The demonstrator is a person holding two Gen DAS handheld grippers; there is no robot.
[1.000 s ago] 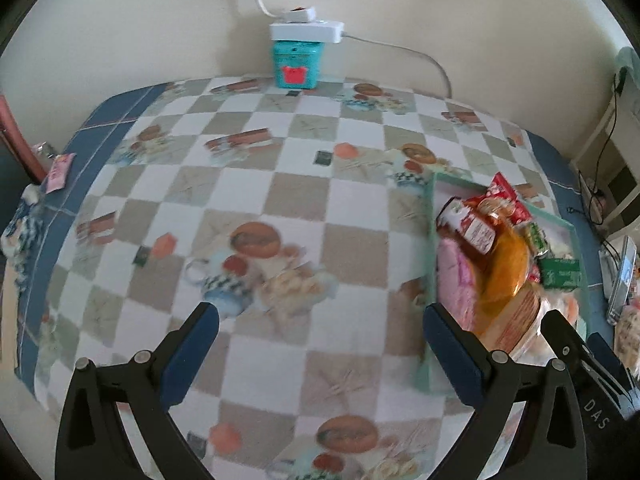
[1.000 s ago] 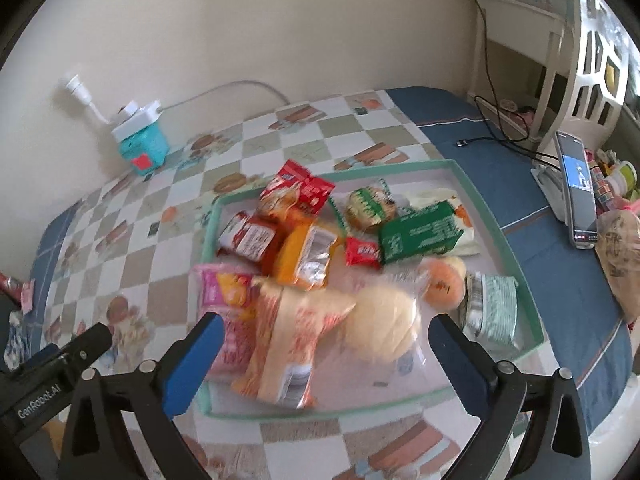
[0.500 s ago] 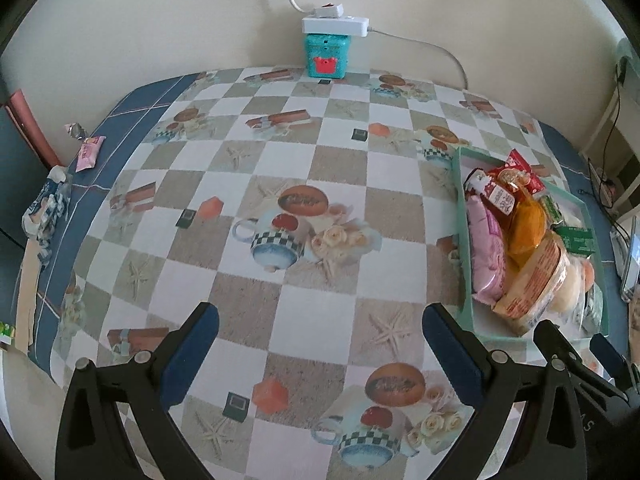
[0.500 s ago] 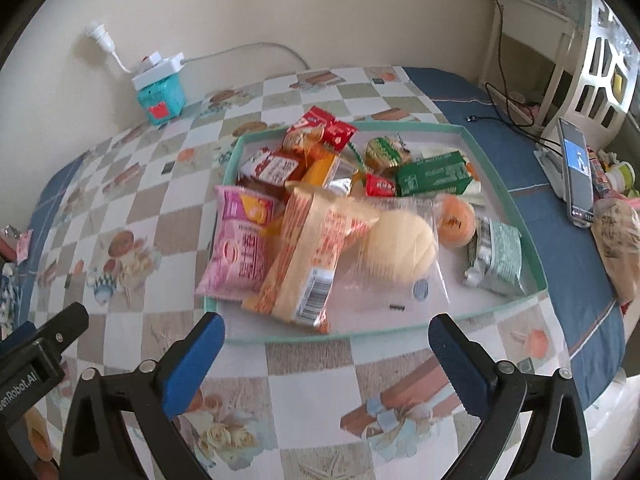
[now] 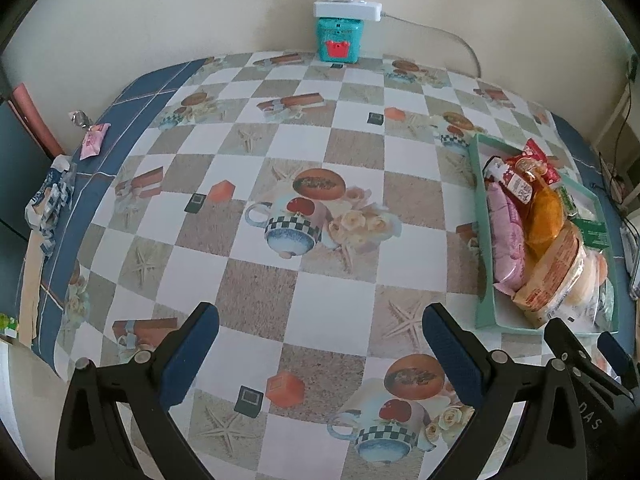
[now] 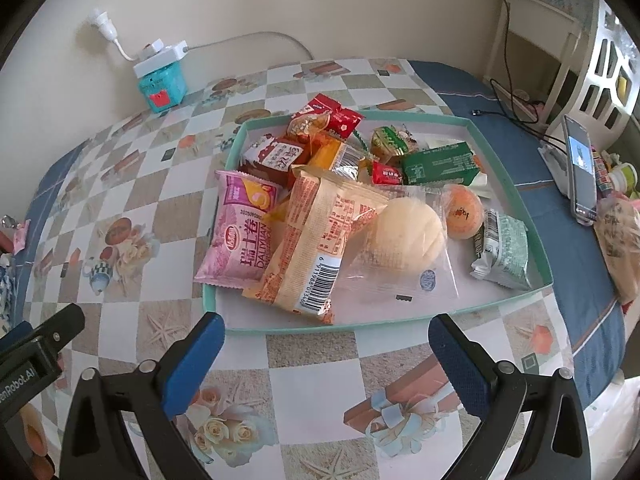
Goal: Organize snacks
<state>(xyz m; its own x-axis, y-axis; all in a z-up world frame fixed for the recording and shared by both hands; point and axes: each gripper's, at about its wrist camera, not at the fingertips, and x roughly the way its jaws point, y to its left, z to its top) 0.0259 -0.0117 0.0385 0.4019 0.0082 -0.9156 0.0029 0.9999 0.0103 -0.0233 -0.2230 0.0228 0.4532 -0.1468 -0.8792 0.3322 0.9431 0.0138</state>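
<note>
A teal tray point(image 6: 532, 216) holds several wrapped snacks: a pink roll pack point(image 6: 240, 228), an orange-printed pack point(image 6: 316, 236), a round bun in clear wrap point(image 6: 404, 232), a green box point(image 6: 436, 164), and red packs point(image 6: 340, 116). My right gripper point(image 6: 326, 344) is open with nothing between its fingers, hovering just short of the tray's near rim. In the left wrist view the same tray point(image 5: 482, 248) sits at the right. My left gripper point(image 5: 320, 336) is open and empty over the checked tablecloth, well left of the tray.
A teal box point(image 5: 339, 42) with a white power strip point(image 5: 346, 8) stands against the back wall. A phone point(image 6: 580, 168) leans at the right on the blue cloth border. A pink wrapper point(image 5: 94, 140) lies at the table's left edge.
Both grippers have pulled back and up from the table, so the tray and cloth look smaller and farther. The snacks have not moved. Both stay open.
</note>
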